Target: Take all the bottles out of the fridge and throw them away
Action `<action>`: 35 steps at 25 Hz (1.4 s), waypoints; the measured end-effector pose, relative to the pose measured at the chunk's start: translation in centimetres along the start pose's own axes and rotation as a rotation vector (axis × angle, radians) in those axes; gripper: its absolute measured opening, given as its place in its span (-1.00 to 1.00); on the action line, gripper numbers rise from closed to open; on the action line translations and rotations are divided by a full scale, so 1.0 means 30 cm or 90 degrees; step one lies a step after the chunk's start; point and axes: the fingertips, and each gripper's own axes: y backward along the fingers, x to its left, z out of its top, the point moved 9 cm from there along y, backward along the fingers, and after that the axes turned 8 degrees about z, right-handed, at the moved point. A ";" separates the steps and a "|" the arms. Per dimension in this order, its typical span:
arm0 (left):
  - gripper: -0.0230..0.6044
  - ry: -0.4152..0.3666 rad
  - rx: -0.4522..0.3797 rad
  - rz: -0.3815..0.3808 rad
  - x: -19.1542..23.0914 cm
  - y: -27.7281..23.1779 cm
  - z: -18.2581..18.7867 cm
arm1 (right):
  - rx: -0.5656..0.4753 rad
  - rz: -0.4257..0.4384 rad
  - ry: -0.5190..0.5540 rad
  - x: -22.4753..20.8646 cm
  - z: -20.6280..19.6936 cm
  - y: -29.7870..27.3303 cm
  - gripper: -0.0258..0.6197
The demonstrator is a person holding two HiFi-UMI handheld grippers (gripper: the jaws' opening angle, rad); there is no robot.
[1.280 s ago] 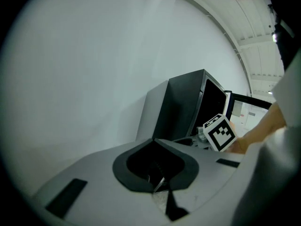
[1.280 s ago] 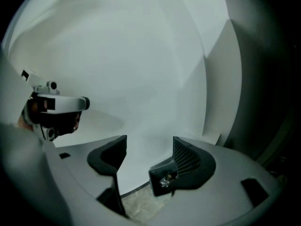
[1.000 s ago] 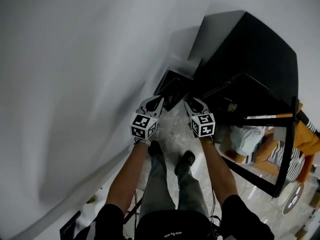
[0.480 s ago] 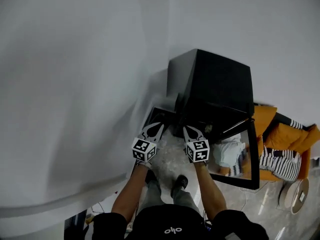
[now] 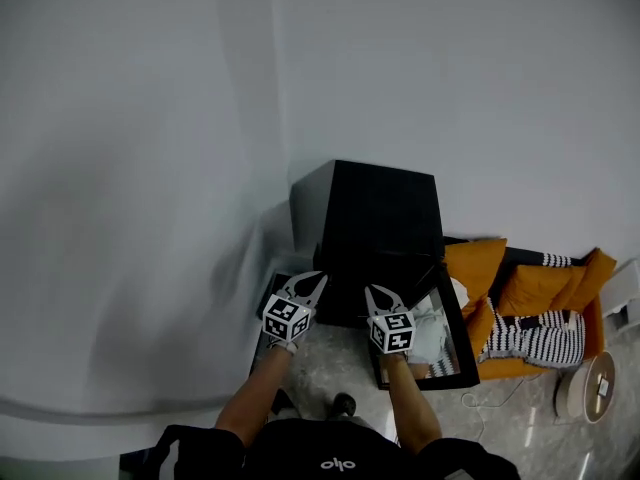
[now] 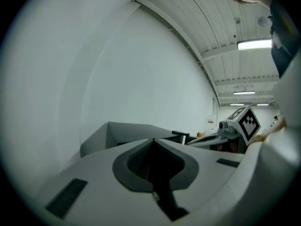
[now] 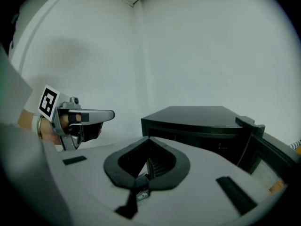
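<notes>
Both tools are pinched closed with nothing between the jaws. The left tool (image 5: 310, 280) and the right tool (image 5: 377, 293) hang side by side, and neither carries a bottle. Just beyond their tips and lower down stands the black fridge (image 5: 365, 203). Its glass door (image 5: 440, 343) is swung open beside the right tool. No bottle shows in any view, and the fridge's inside is too dark to read. With the door open and both tools empty, I judge a bottle fetch is due next. How many bottles are left I cannot tell.
</notes>
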 end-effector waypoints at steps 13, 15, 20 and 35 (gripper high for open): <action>-0.92 -0.033 0.013 -0.079 -0.147 -0.169 0.061 | -0.022 -0.060 -0.028 -0.133 -0.001 0.154 -0.89; -0.92 -0.037 0.018 -0.094 -0.165 -0.187 0.055 | -0.027 -0.074 -0.036 -0.145 -0.012 0.175 -0.89; -0.92 -0.046 0.028 -0.138 -0.234 -0.252 0.043 | -0.029 -0.119 -0.056 -0.186 -0.045 0.255 -0.89; -0.92 -0.045 0.059 -0.209 -0.361 -0.327 -0.078 | -0.015 -0.204 -0.087 -0.262 -0.185 0.384 -0.89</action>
